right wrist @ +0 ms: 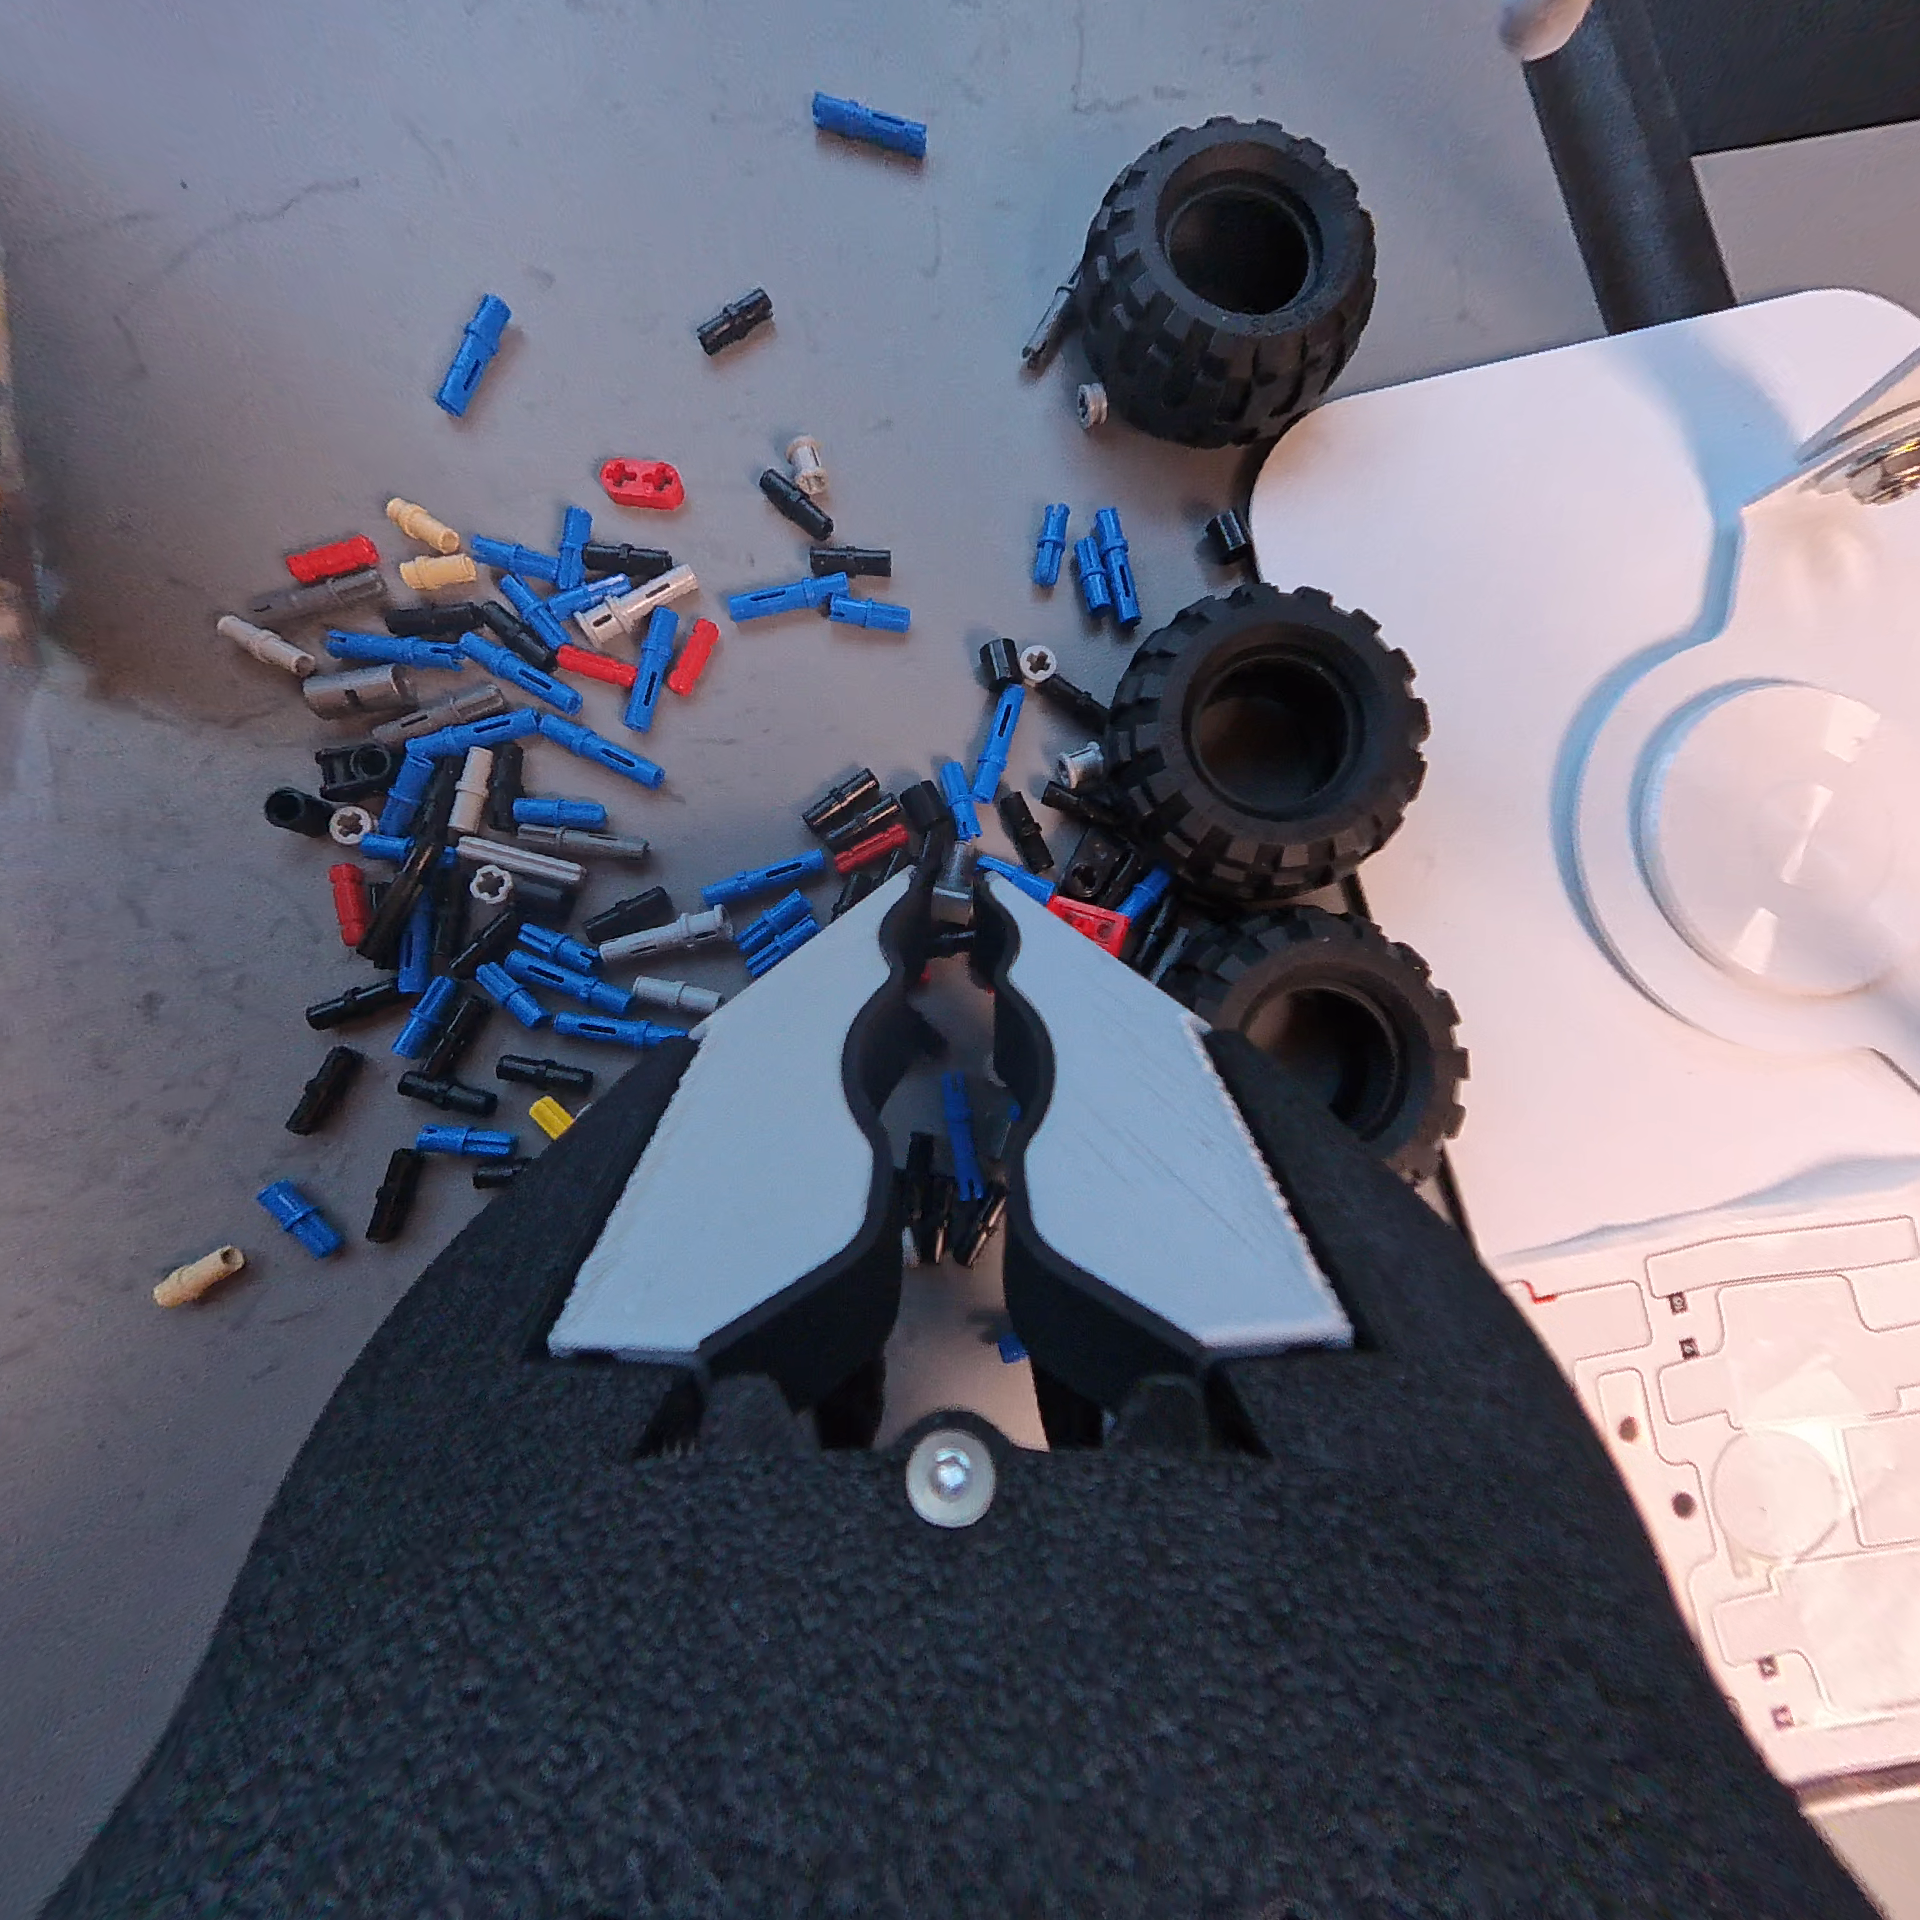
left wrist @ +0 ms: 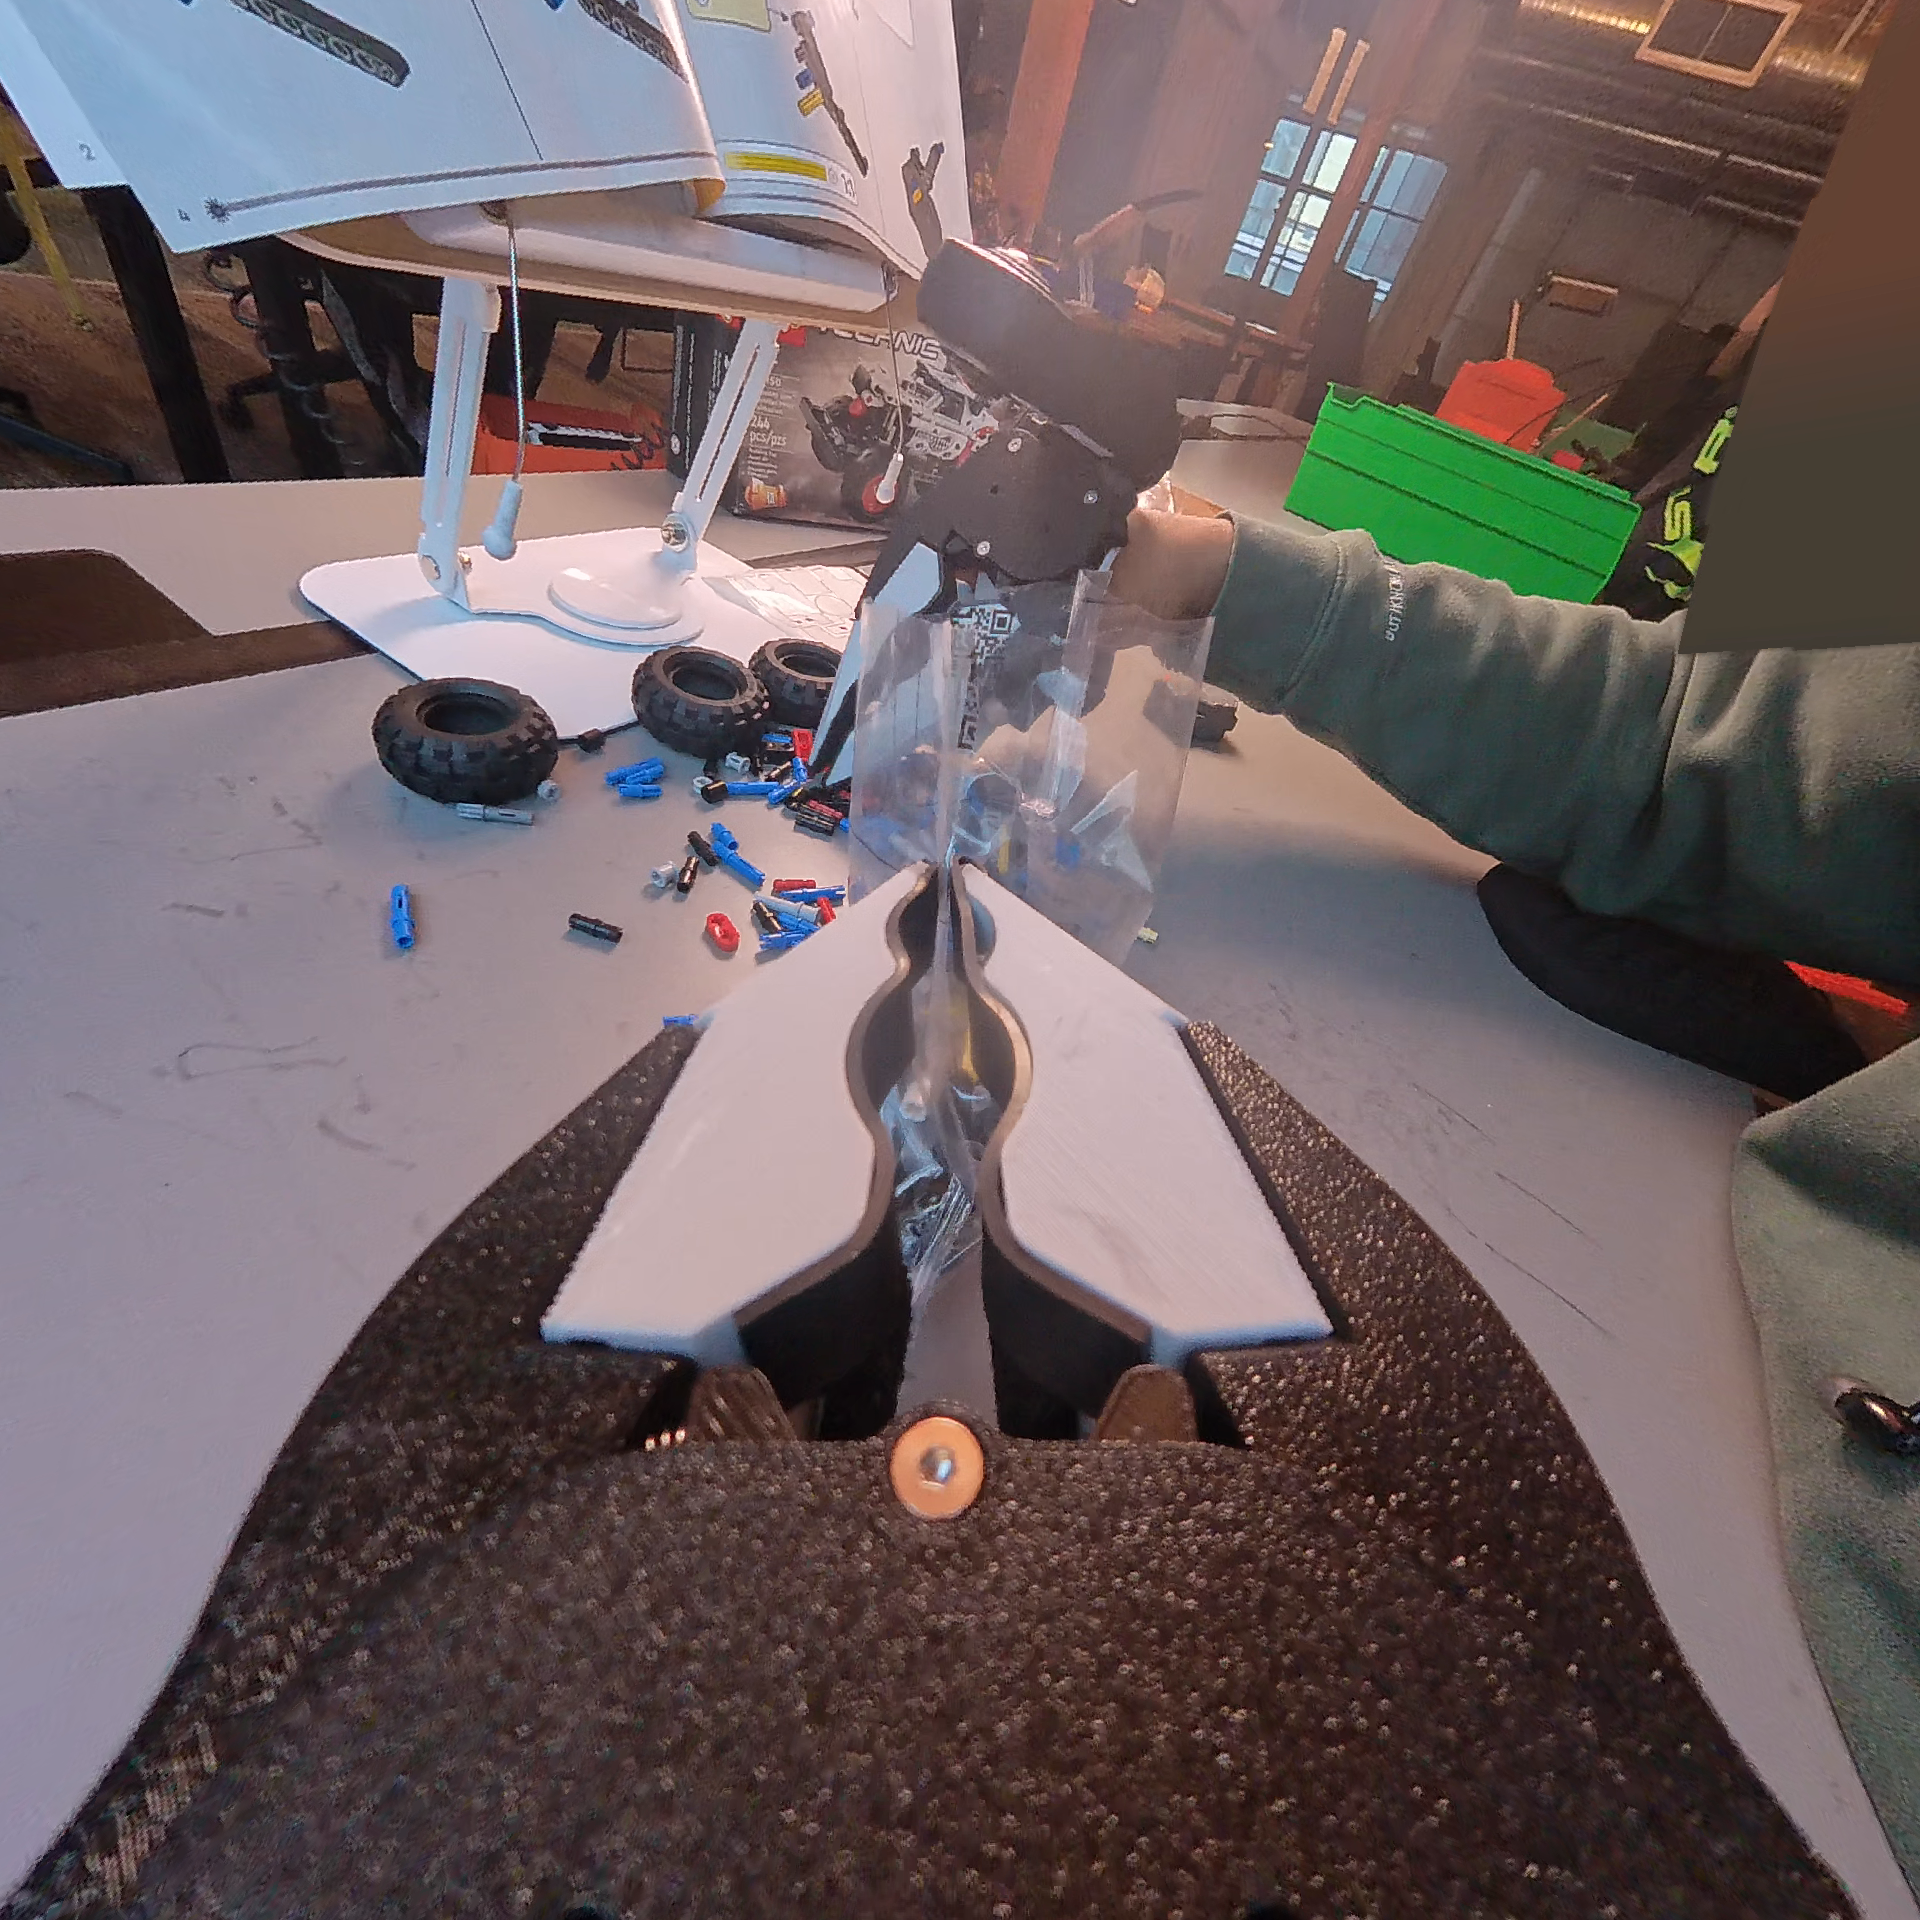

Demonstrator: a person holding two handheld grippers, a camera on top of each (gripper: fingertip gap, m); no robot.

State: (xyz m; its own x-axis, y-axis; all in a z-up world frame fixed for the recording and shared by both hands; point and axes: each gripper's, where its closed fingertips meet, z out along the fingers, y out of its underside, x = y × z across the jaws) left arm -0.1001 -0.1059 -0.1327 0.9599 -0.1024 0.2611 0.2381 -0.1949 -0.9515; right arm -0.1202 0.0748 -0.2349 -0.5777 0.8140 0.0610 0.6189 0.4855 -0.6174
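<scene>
Left gripper point(left wrist: 948, 873) pinching a clear plastic bag point(left wrist: 1023, 769) of small building-set parts; right gripper point(right wrist: 951, 883) closed on a small grey connector piece point(right wrist: 951, 888).

Bag: held upright above the grey table point(left wrist: 260, 1091), lower edge clamped between the left fingers, part of it bunched farther back between them. Right gripper: seen in the left wrist view just behind the bag's top; whether it touches the bag cannot be told. Beneath it: scattered pins point(right wrist: 520, 748), blue, black, red, grey and tan. Three black knobby tyres point(right wrist: 1262, 743) in a row beside the white stand base point(right wrist: 1507, 623). Stand carries an open instruction booklet point(left wrist: 468, 94). Green bin point(left wrist: 1455, 499) well apart, rear.
</scene>
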